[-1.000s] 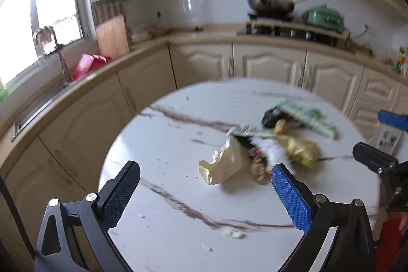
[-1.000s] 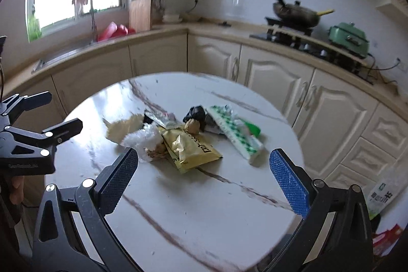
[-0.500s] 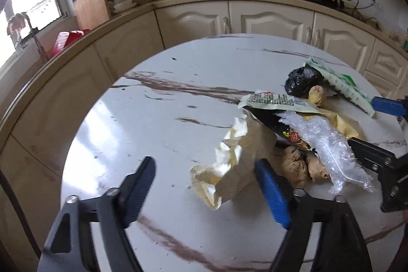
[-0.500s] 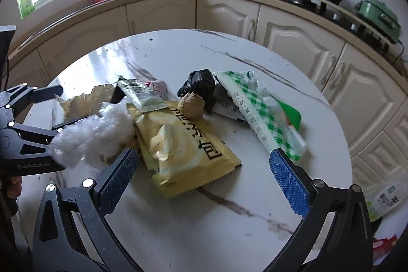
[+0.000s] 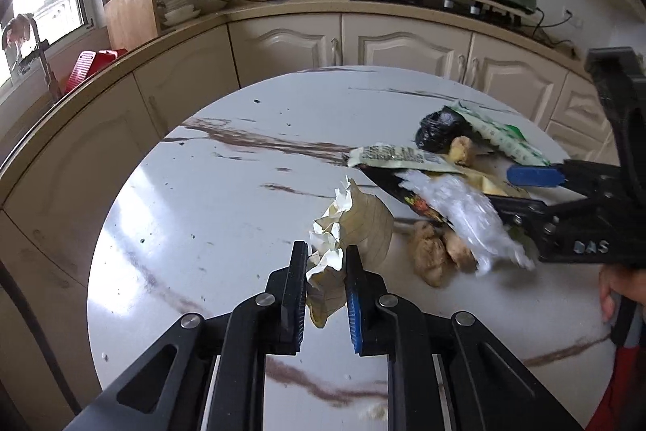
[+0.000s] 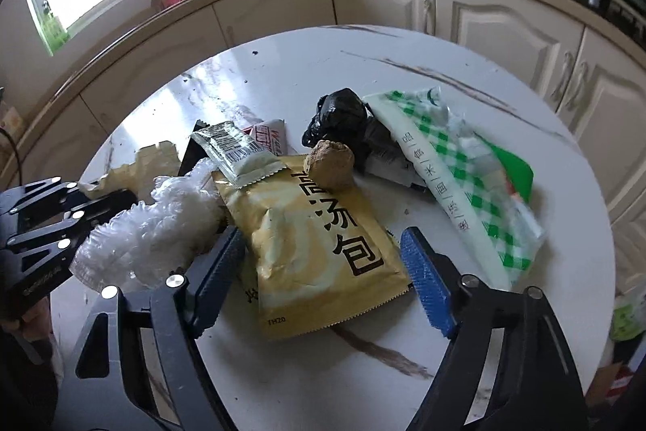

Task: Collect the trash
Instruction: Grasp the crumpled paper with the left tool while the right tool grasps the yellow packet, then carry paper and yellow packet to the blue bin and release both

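Two hand-held grippers over a round white marble-patterned table (image 6: 282,67), amid a pile of trash. Largest to smallest:

Green-checked plastic bag (image 6: 456,172), beyond and to the right of the right gripper (image 6: 323,265), flat on the tabletop.

Yellow soup packet (image 6: 315,241), lying between the right gripper's two pads, jaws closing around it; dark pad at its left edge, blue pad just beside its right edge, firm pressing not discernible.

Crumpled clear plastic film (image 6: 153,225), just left of the right gripper's dark finger, resting against the packet.

Crumpled tan paper wrapper (image 5: 351,229), near end pinched between the pads of the left gripper (image 5: 325,293), jaws closing and almost together; rest of the wrapper extending forward of the fingertips.

Black plastic bag, knotted (image 6: 339,116), ahead of the right gripper, beyond the packet.

Small grey-green sachet with barcode (image 6: 238,156), overlapping the packet's far left corner.

Brown ginger pieces: one (image 6: 329,164) on the packet's far edge, ahead of the right gripper; others (image 5: 440,253) just right of the left gripper's blue pad.
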Demonstrator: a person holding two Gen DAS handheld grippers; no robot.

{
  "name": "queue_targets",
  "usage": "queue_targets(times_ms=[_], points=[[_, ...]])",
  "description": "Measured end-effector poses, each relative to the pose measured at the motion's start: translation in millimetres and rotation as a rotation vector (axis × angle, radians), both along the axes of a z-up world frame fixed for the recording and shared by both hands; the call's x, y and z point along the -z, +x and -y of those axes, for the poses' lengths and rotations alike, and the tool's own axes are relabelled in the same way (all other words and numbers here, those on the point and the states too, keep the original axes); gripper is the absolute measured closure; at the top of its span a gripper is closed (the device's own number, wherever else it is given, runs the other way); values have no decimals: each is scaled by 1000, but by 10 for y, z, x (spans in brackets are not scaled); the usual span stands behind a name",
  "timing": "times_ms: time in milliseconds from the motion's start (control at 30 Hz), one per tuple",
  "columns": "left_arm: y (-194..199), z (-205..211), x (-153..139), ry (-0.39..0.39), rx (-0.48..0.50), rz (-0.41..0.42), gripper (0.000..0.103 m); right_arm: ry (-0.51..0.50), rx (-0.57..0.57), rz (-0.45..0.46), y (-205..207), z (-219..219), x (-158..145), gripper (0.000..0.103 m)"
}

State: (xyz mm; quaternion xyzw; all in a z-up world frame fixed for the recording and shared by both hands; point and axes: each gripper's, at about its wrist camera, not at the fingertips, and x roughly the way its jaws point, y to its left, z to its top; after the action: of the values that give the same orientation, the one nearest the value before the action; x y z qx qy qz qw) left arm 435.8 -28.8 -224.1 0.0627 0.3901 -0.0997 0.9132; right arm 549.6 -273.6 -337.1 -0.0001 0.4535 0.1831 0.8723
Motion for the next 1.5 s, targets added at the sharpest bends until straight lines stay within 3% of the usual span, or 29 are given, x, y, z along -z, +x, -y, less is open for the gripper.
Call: queue_targets(times_ms=[200, 467, 700, 1067, 1500], points=[[-304, -116, -131, -29, -9, 6, 90, -52, -33, 18, -95, -96, -56, 61], [-689, -210, -393, -64, 2, 46, 90, -42, -26, 58, -363, -28, -166, 77], [-992, -198, -526, -93, 22, 64, 90, 38, -19, 63, -695, 96, -232, 81], [-1504, 81, -769, -113, 66, 92, 90, 153, 8, 148, -1348, 290, -539, 83], [-1785, 898, -924, -101, 175, 111, 90, 262, 107, 251, -1939, 1002, -848, 84]])
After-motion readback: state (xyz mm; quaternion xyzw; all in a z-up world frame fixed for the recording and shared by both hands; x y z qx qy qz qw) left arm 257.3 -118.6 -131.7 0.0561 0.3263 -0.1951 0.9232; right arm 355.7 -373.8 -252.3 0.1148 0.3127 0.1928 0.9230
